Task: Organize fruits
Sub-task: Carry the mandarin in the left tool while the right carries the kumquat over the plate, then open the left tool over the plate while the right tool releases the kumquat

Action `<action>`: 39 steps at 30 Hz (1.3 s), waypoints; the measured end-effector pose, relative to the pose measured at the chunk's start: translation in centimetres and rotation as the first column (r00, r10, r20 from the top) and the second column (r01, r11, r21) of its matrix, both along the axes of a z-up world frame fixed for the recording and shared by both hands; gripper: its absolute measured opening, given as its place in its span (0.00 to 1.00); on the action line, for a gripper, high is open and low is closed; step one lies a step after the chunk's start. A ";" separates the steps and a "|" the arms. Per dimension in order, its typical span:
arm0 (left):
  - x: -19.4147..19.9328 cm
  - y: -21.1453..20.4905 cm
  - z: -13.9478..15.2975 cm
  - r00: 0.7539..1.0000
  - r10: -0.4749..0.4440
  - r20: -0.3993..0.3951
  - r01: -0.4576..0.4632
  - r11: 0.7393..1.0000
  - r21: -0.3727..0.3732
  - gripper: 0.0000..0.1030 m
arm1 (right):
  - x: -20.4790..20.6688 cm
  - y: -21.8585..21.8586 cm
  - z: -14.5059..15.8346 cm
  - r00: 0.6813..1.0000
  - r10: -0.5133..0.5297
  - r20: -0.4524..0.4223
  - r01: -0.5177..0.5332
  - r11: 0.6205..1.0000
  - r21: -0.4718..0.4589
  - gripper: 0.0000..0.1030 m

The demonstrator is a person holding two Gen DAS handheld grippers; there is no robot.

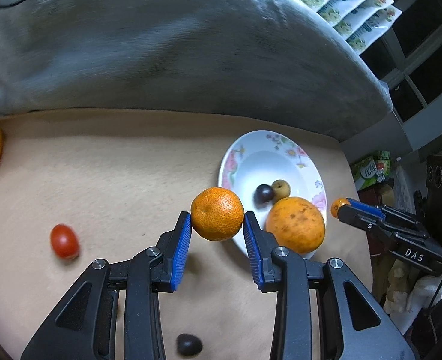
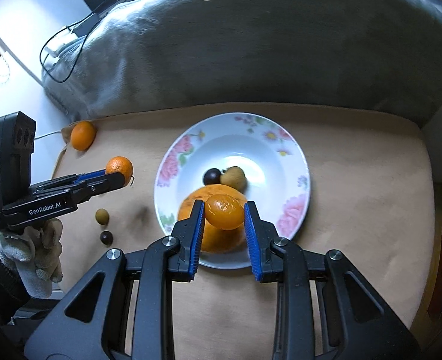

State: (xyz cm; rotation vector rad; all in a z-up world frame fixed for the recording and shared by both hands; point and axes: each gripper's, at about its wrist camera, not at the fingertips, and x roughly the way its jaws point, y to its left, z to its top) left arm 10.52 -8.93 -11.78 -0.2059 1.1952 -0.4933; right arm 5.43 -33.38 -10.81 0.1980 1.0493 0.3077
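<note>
My left gripper [image 1: 217, 216] is shut on a mandarin [image 1: 217, 213] and holds it above the beige mat, just left of the floral plate [image 1: 284, 147]. My right gripper [image 2: 224, 213] is shut on a small orange tomato-like fruit [image 2: 224, 216] above the near part of the plate [image 2: 293, 156]. The plate holds a large orange [image 2: 218, 241], a dark grape [image 2: 212, 176] and a tan longan [image 2: 235, 177]. The left gripper also shows in the right wrist view [image 2: 116, 177], the right gripper in the left wrist view [image 1: 345, 207].
Loose on the mat: a red tomato [image 1: 64, 241], a dark grape [image 1: 188, 345], an orange [image 2: 83, 135] at the far left, a green longan [image 2: 102, 216] and another grape [image 2: 106, 237]. A grey cushion [image 1: 176, 45] bounds the back.
</note>
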 end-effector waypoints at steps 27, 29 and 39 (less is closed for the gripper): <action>3.8 -6.7 -0.7 0.999 -0.036 0.005 0.036 0.999 0.011 0.33 | 1.8 -2.4 -3.3 0.999 -0.006 -0.038 0.008 1.000 0.030 0.27; 3.9 -7.0 -0.7 0.999 -0.034 0.007 0.034 0.999 0.013 0.33 | 1.9 -2.3 -3.3 0.999 0.002 -0.039 -0.001 1.000 0.031 0.27; 4.0 -7.8 -0.6 1.000 -0.024 0.020 0.023 1.000 0.010 0.34 | 2.2 -2.4 -3.5 0.999 0.012 -0.034 -0.011 1.000 0.028 0.27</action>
